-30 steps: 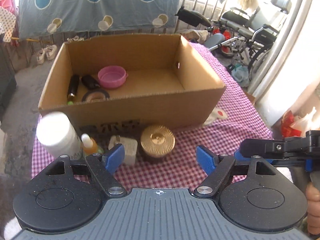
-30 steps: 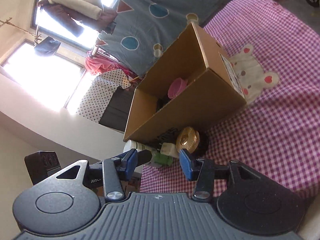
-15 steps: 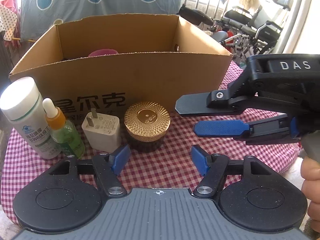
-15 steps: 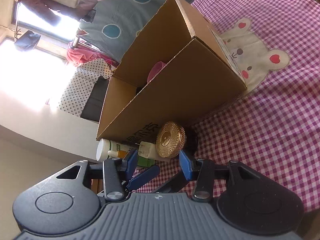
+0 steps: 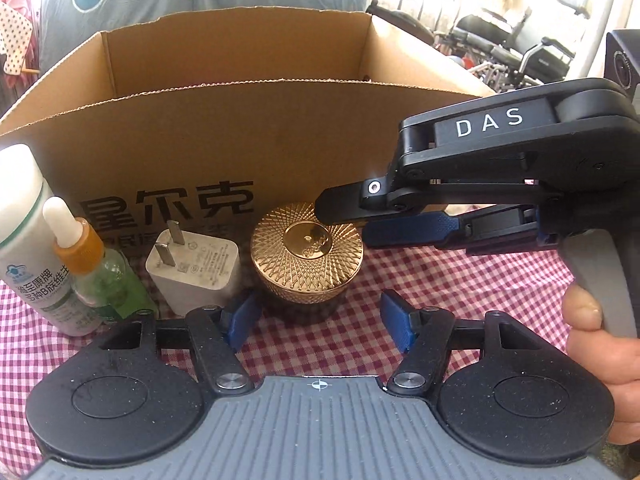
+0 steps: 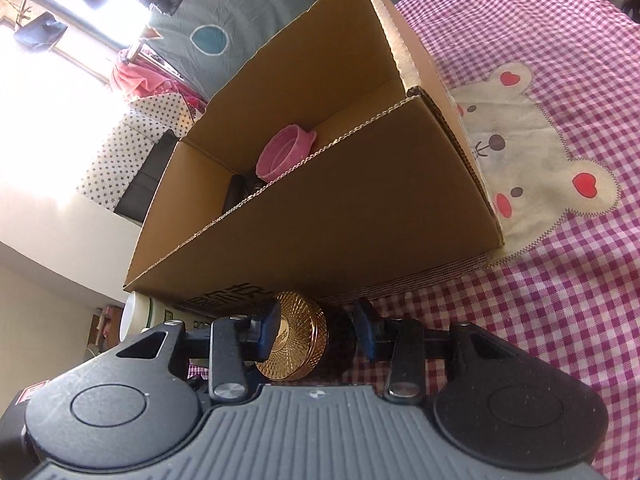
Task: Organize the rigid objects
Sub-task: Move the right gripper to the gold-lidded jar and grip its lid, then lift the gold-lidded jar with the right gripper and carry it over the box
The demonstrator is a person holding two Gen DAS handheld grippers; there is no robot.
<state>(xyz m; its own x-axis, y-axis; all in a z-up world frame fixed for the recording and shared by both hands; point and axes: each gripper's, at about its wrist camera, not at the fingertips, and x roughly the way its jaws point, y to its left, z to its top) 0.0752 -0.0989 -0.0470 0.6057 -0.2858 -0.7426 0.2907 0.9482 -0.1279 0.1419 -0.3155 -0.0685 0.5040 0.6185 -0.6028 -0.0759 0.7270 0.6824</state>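
Note:
A jar with a gold patterned lid [image 5: 308,256] stands on the checked cloth in front of the cardboard box [image 5: 240,140]. My left gripper [image 5: 318,318] is low and just short of the jar. Its jaws are closing, with the blue pads [image 5: 240,316] apart and touching nothing. My right gripper [image 6: 316,330] comes in from the right, rolled on its side. Its jaws are closing with the jar [image 6: 304,344] between them. One finger [image 5: 344,208] lies over the lid, and the other pad [image 5: 404,232] stays clear of the jar.
Left of the jar stand a white charger plug [image 5: 196,268], a green dropper bottle [image 5: 92,276] and a white bottle [image 5: 24,240]. The box holds a pink bowl [image 6: 284,152] and dark items [image 6: 236,192]. A hand [image 5: 592,344] grips the right handle. Wheelchairs stand behind the table.
My left gripper sank toward the jar and its jaws narrowed. The right gripper swung in from the right until its fingers reached the jar's lid, narrowing too.

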